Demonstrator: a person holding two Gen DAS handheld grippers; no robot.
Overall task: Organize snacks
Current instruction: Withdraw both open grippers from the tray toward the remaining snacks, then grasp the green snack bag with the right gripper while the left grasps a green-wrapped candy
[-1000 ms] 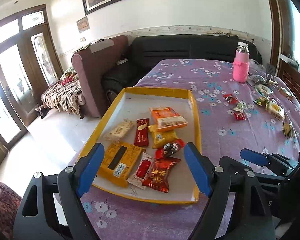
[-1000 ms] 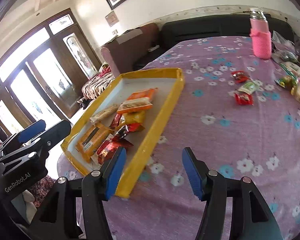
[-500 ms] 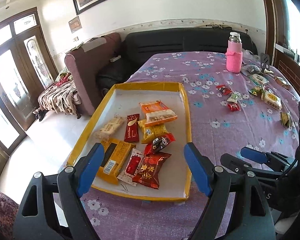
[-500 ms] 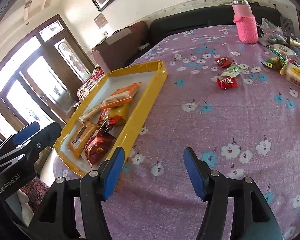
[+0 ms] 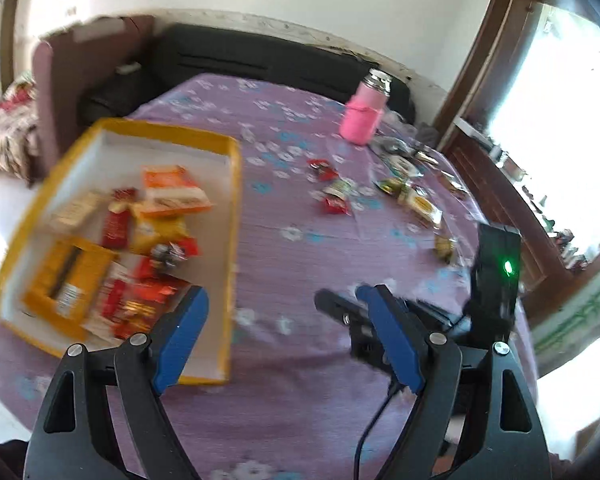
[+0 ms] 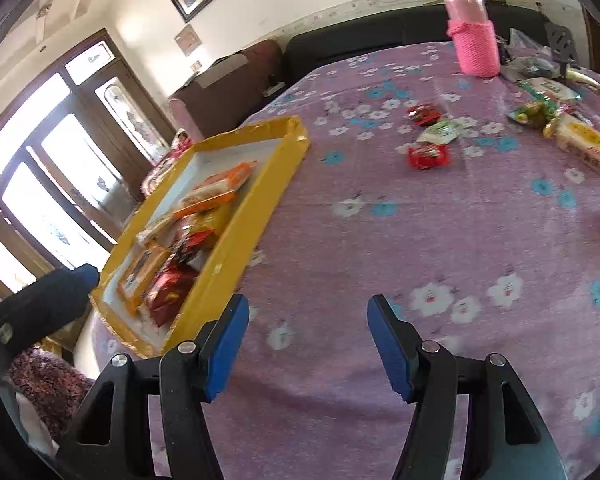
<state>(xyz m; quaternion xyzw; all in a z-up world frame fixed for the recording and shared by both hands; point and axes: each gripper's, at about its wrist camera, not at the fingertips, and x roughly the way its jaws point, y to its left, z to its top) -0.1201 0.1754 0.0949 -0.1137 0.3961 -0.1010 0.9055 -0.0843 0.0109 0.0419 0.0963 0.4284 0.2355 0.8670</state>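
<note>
1. Now the left gripper (image 5: 282, 336) has swung off the yellow tray (image 5: 234, 216), which a second ago sat square between its blue pads and now lies off to the left. The view is blurred and takes in the loose snacks instead.
2. That reads as a turn toward the next pick: the tray already holds a heap of packets, while the rest lie scattered across the table.
3. Its jaws stand wide, nothing between them.
4. The right gripper (image 6: 308, 344) hovers over bare cloth with its jaws parted about halfway, also empty.
5. Nearest loose pieces: a red crinkly wrapper (image 6: 428, 156), a white-green sachet (image 6: 440, 130) beside it, and flat packets further right.
6. Surfaces: soft purple floral tablecloth (image 6: 420, 240), stiff cardboard-looking tray walls, glossy foil packets, and a pink knitted sleeve on the bottle (image 6: 474, 40).
</note>
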